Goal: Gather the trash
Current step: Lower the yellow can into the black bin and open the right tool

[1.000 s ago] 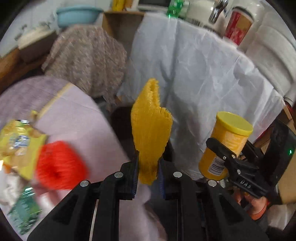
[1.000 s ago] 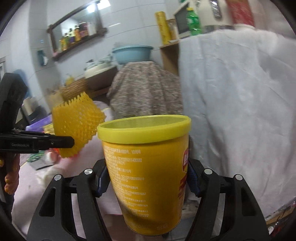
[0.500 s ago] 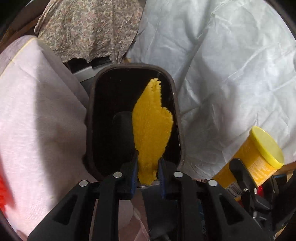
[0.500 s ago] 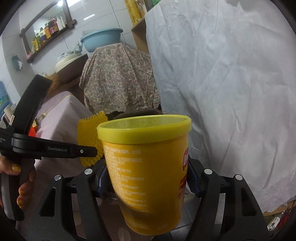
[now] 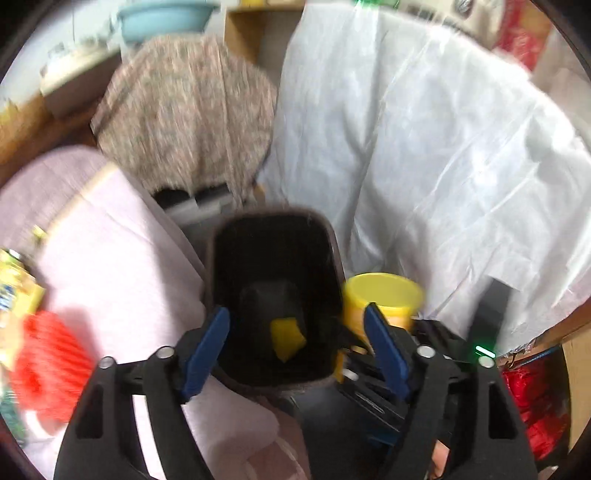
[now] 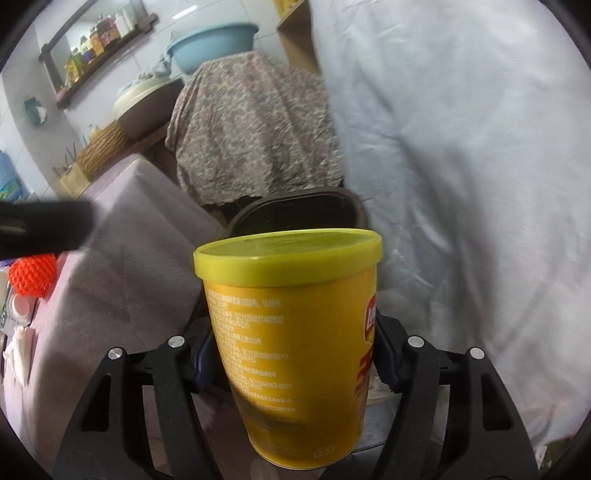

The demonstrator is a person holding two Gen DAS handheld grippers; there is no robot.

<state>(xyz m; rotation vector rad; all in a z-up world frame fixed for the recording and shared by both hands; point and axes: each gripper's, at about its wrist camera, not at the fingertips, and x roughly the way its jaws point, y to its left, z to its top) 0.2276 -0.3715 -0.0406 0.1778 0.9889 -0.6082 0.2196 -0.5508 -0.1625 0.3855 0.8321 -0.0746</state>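
- Half a second ago the left gripper (image 5: pixel 295 350) pinched a yellow foam net (image 5: pixel 287 339) above the black trash bin (image 5: pixel 275 236); now its blue-padded jaws stand wide apart with nothing between them, and the net lies down at the bin's dark bottom.
- Far left in the left wrist view, on the pink cloth (image 5: pixel 122 254), sit a yellow snack packet (image 5: pixel 14 288) and an orange-red foam net (image 5: pixel 48 365) (both blurred, details unreadable).
- A flower-patterned cover (image 5: pixel 188 110) hangs behind the bin, with a blue basin (image 5: pixel 166 16) above it.
- Centre: the bin is rounded-rectangular with a dark rim, standing between the pink cloth and a white sheet (image 5: pixel 443 147).
- Just right of the bin's rim is the yellow canister (image 5: pixel 382 299), clamped in the right gripper (image 6: pixel 291 358).
- In the right wrist view the canister (image 6: pixel 295 325) looks like this: a yellow lid, a yellow-orange body with fine white print, and part of a red logo at its right edge; it is tilted slightly, the pads (image 6: pixel 199 354) pressing both sides.
- It is held in the air just in front of the bin (image 6: pixel 295 210), not yet inside.
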